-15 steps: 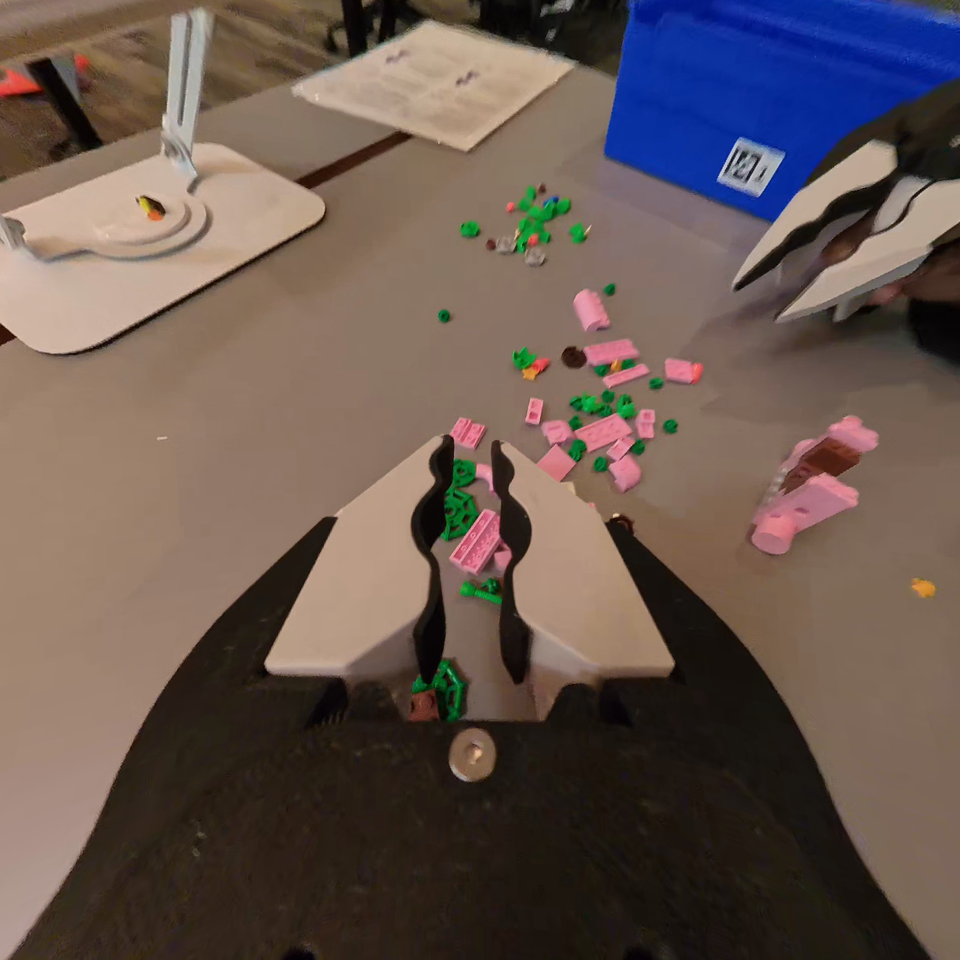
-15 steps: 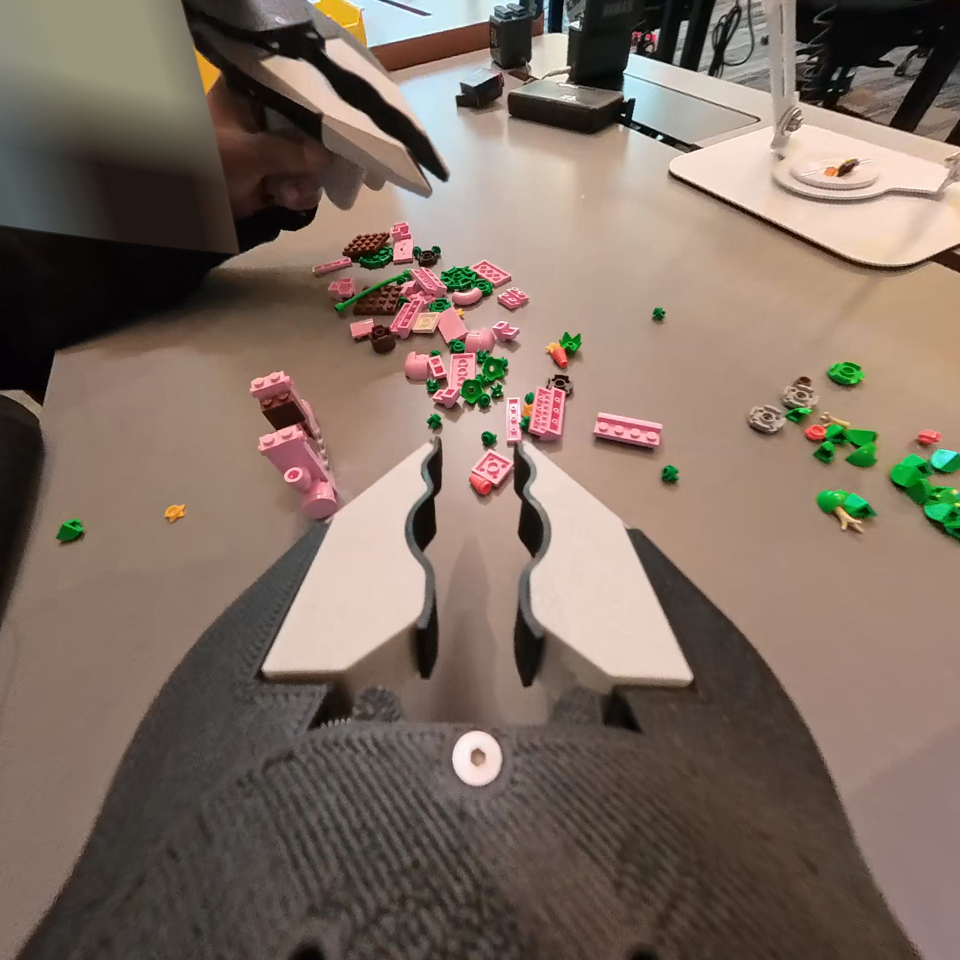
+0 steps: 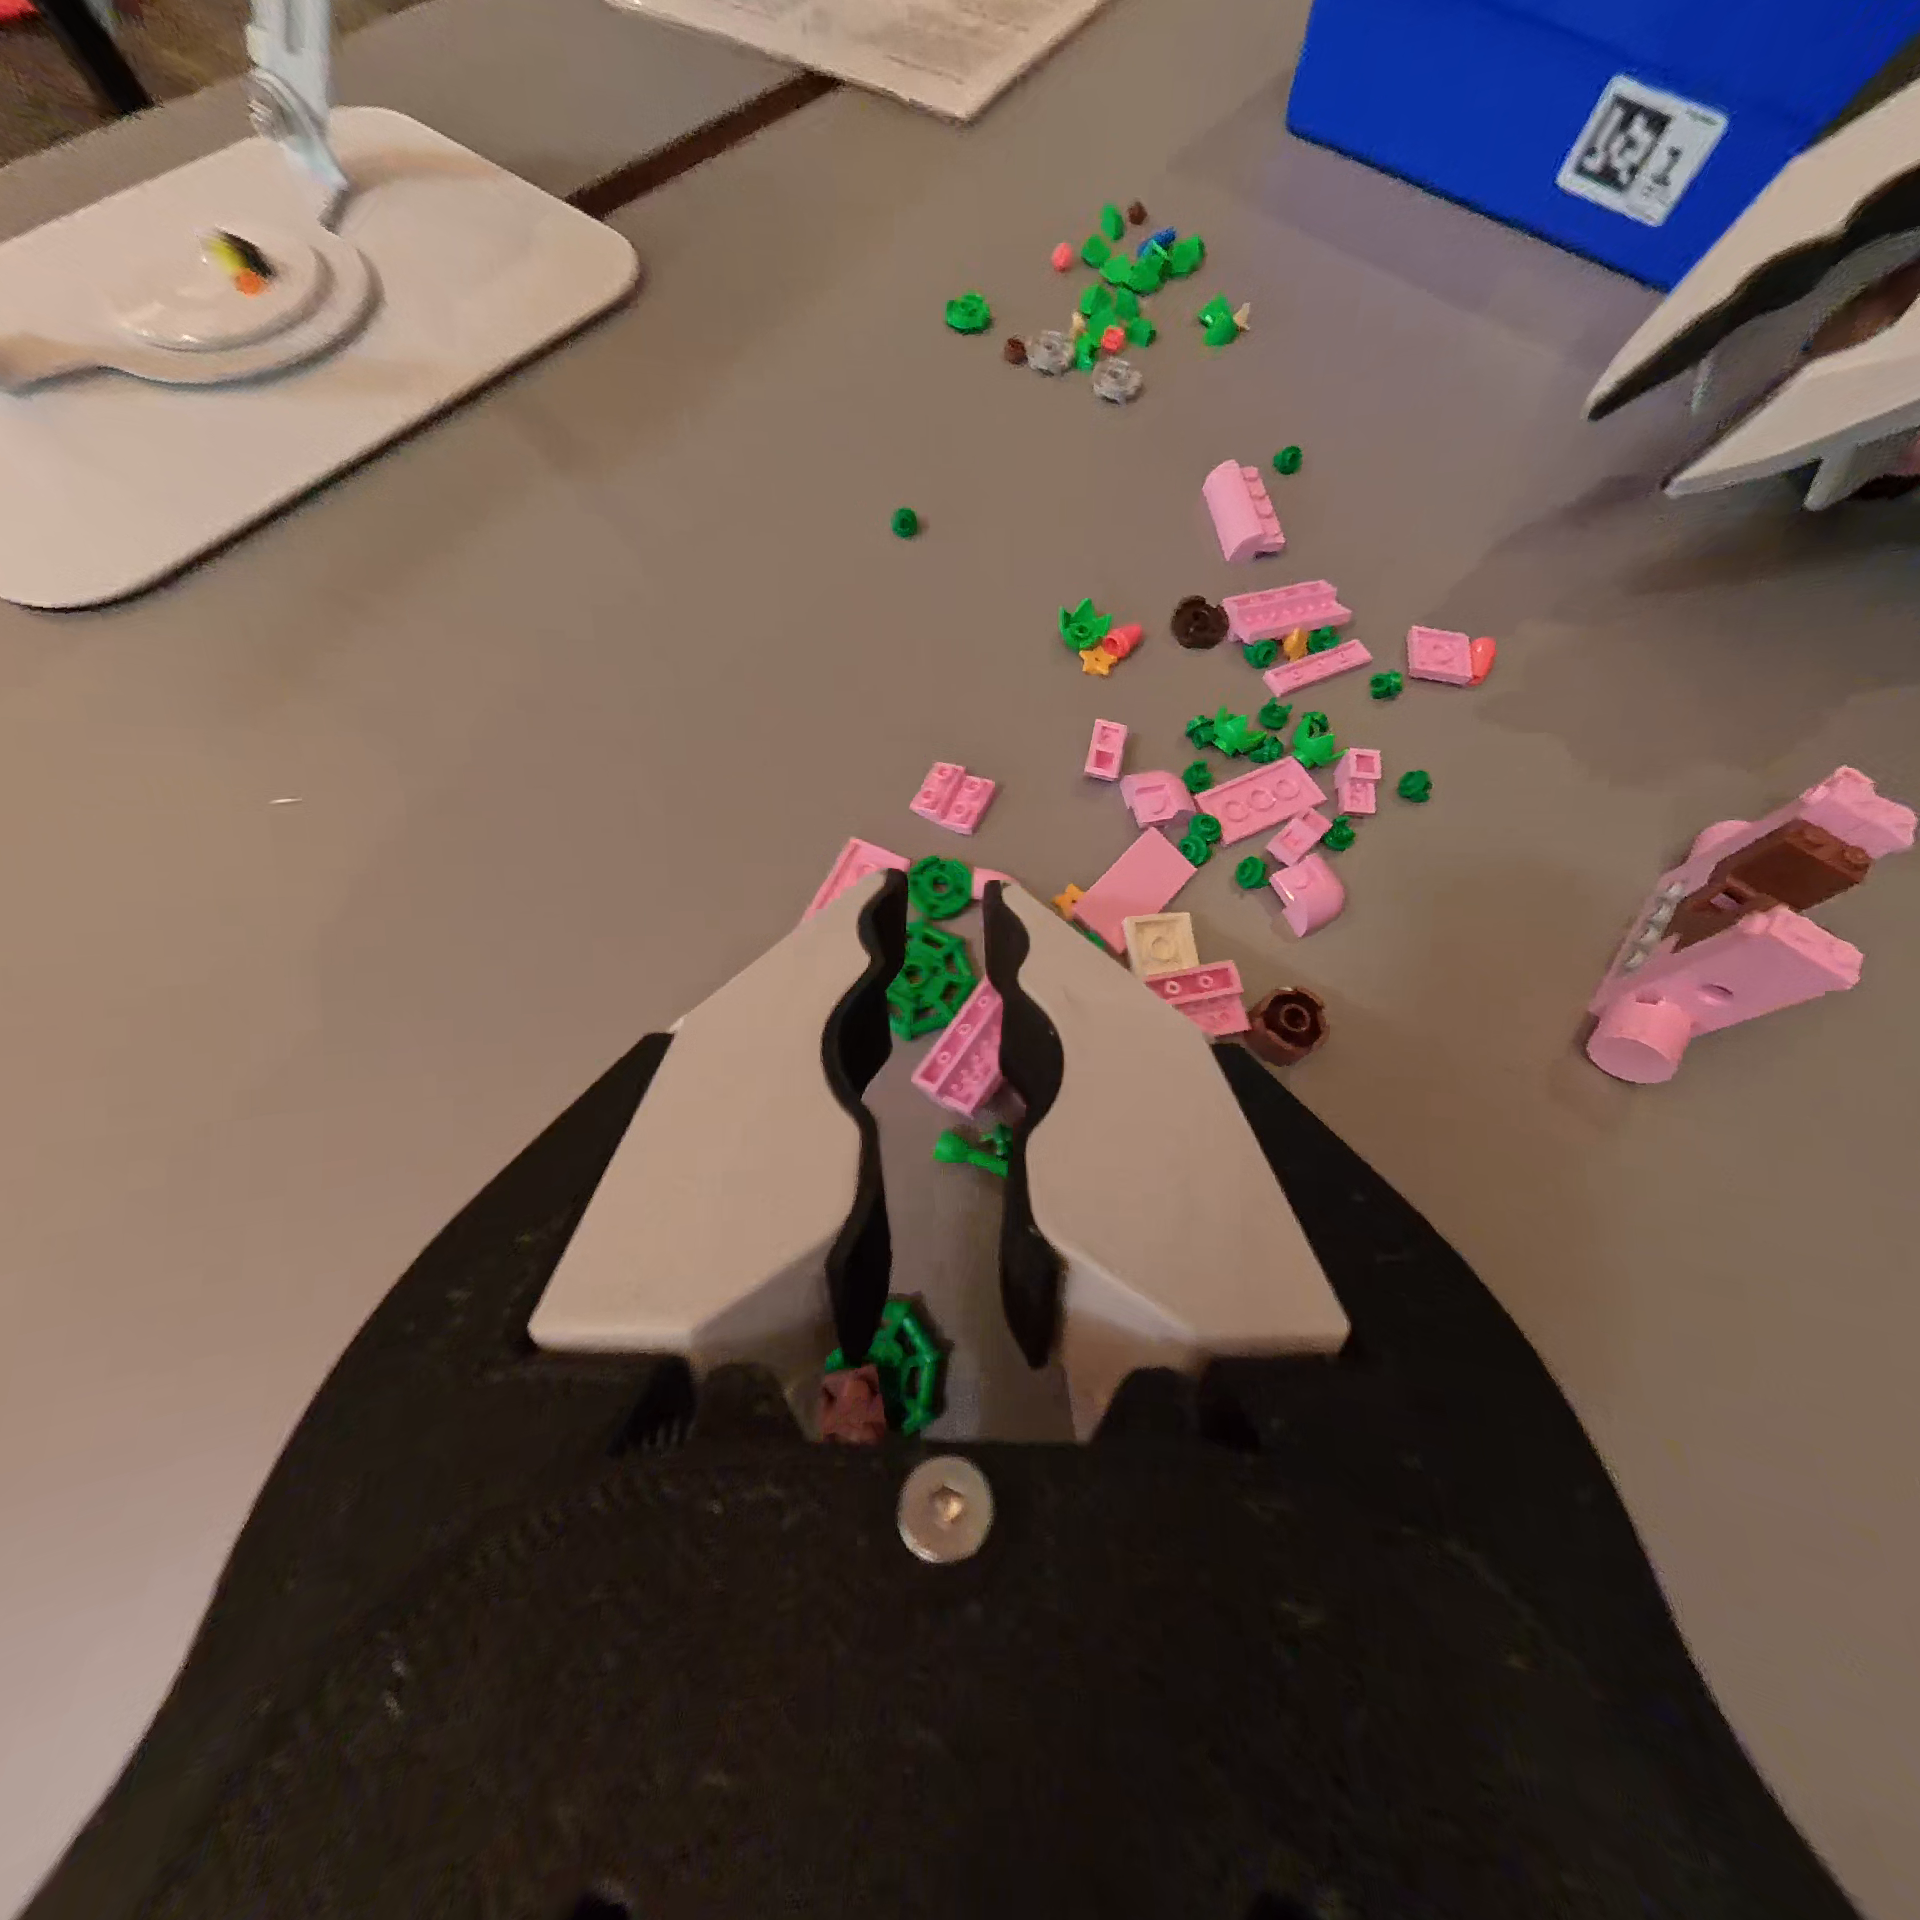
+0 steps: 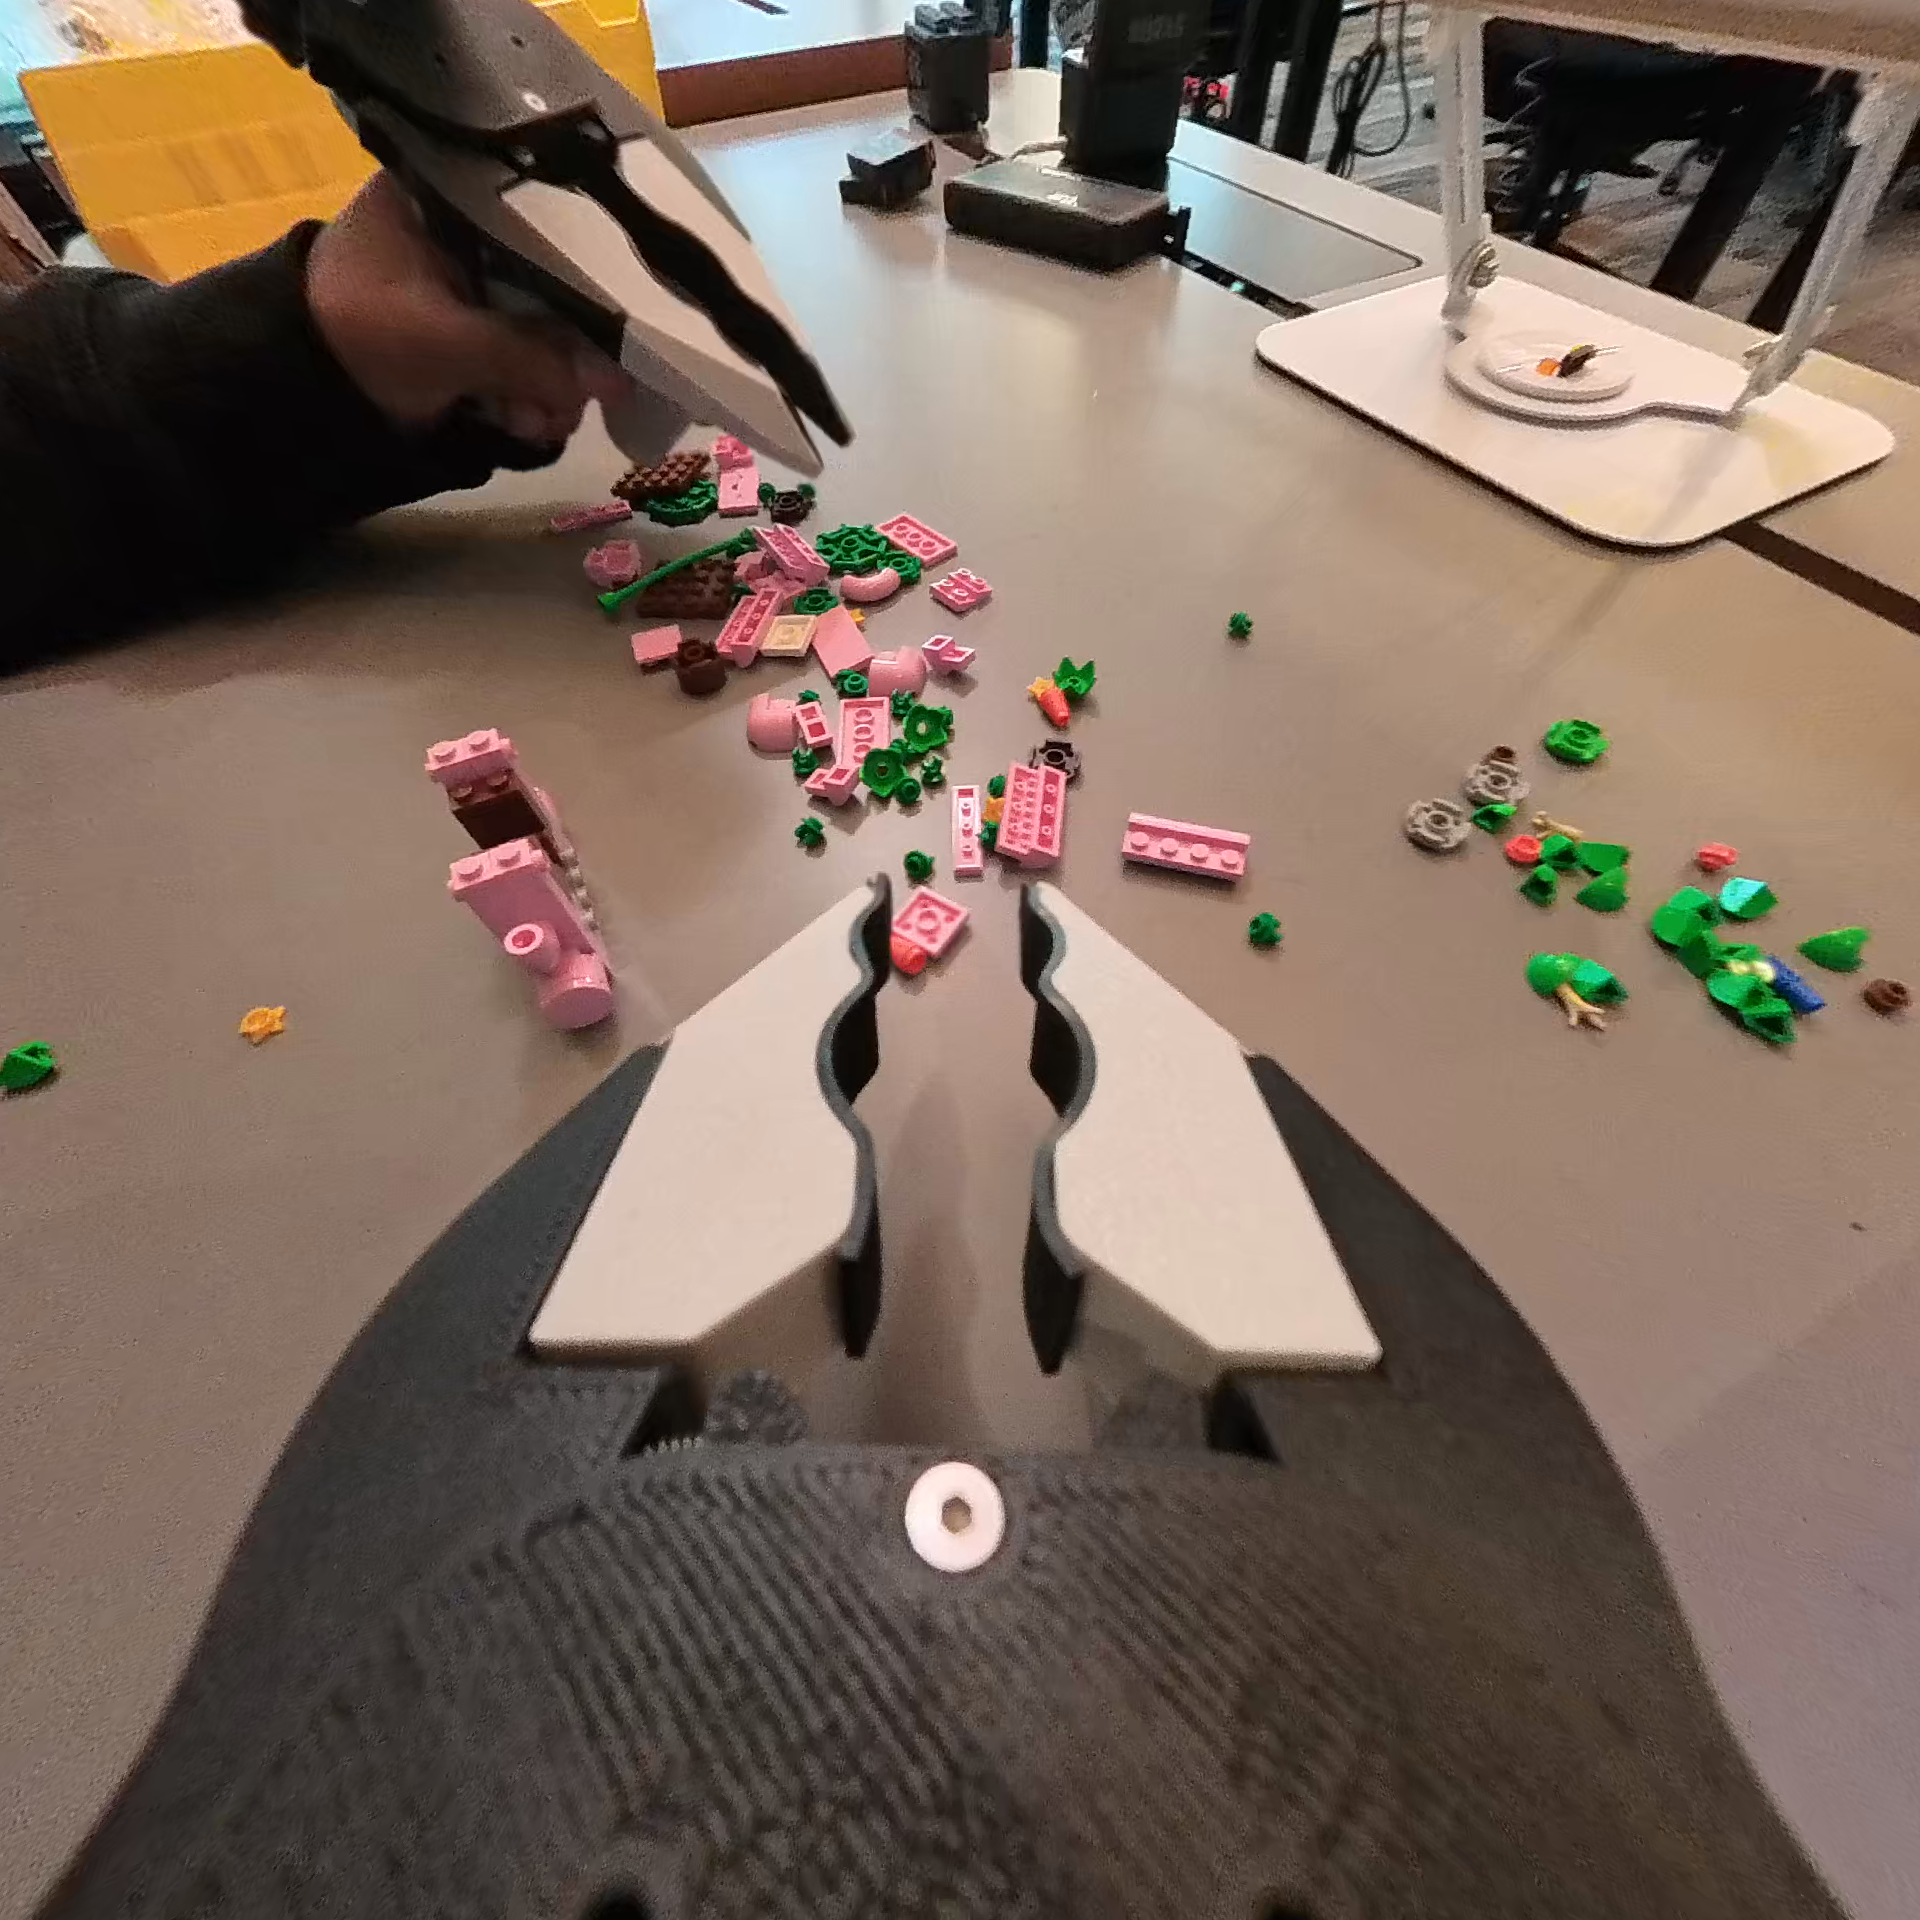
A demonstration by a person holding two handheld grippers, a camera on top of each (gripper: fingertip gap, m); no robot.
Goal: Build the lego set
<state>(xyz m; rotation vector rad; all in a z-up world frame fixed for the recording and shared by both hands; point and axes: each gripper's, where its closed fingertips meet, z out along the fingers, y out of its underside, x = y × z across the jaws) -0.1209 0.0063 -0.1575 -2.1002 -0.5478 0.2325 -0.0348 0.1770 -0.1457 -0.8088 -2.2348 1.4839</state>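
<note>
Loose pink, green and brown lego pieces [image 3: 1257, 800] lie scattered on the grey table [image 3: 520, 779]; they also show in the right wrist view [image 4: 862, 727]. A part-built pink and brown assembly [image 3: 1756, 935] lies on its side to the right, and it shows in the right wrist view [image 4: 520, 873]. My left gripper [image 3: 940, 894] hovers over the near end of the pile, slightly open and empty, above a pink plate [image 3: 966, 1049] and green wheel-like pieces [image 3: 930, 977]. It shows in the right wrist view [image 4: 821, 452]. My right gripper [image 4: 956, 894] is open and empty, with a pink square plate [image 4: 930, 925] on the table between its tips. It shows at upper right of the left wrist view [image 3: 1631, 447].
A blue bin [image 3: 1507, 104] and paper sheets [image 3: 883, 42] stand at the far side. A white stand base [image 3: 260, 343] is at the left [image 4: 1558, 416]. A separate green heap [image 4: 1714, 935] lies to the right. A yellow bin [image 4: 187, 156] and black devices [image 4: 1060, 197] stand behind. One gripper's finger ends stand about 20 cm off the other's.
My left gripper has come down closer to the pile. My right gripper has shifted slightly. Both stay open and empty.
</note>
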